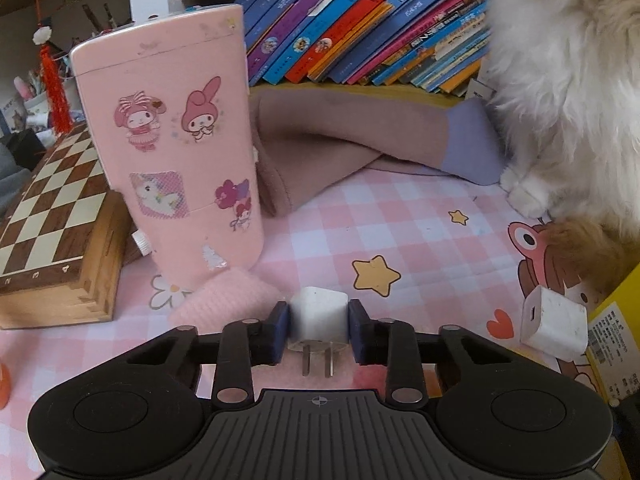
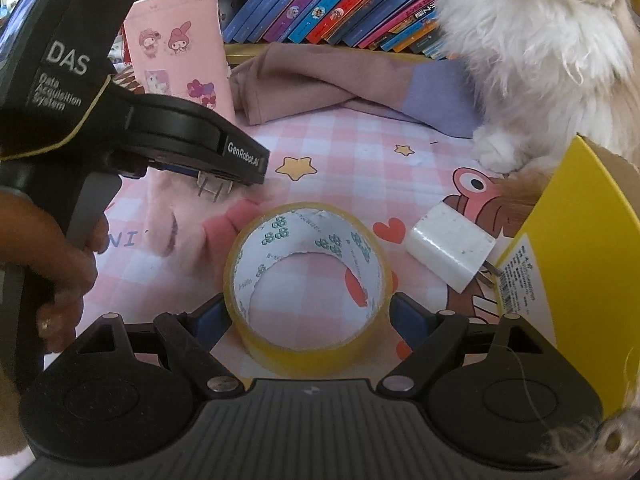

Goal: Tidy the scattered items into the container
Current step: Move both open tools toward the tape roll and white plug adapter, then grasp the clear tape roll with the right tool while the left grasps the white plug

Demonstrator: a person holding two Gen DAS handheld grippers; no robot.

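Observation:
My left gripper point(image 1: 319, 326) is shut on a small white plug adapter point(image 1: 319, 314), prongs pointing back at the camera; it also shows in the right wrist view point(image 2: 214, 190), held just above the pink checked cloth. My right gripper point(image 2: 308, 318) holds a yellow tape roll point(image 2: 306, 284) between its blue pads. A second white charger block point(image 1: 554, 326) point(image 2: 450, 250) lies on the cloth beside the yellow box point(image 2: 580, 264) point(image 1: 616, 332) at the right.
A fluffy cat point(image 2: 536, 52) sits at the back right, next to the box. A pink sticker-covered case point(image 1: 172, 140) stands upright at the left beside a chessboard box point(image 1: 52, 216). A brown and purple cloth point(image 1: 360, 140) and leaning books point(image 1: 360, 20) lie behind. A pink fuzzy item point(image 1: 224, 298) lies near my left gripper.

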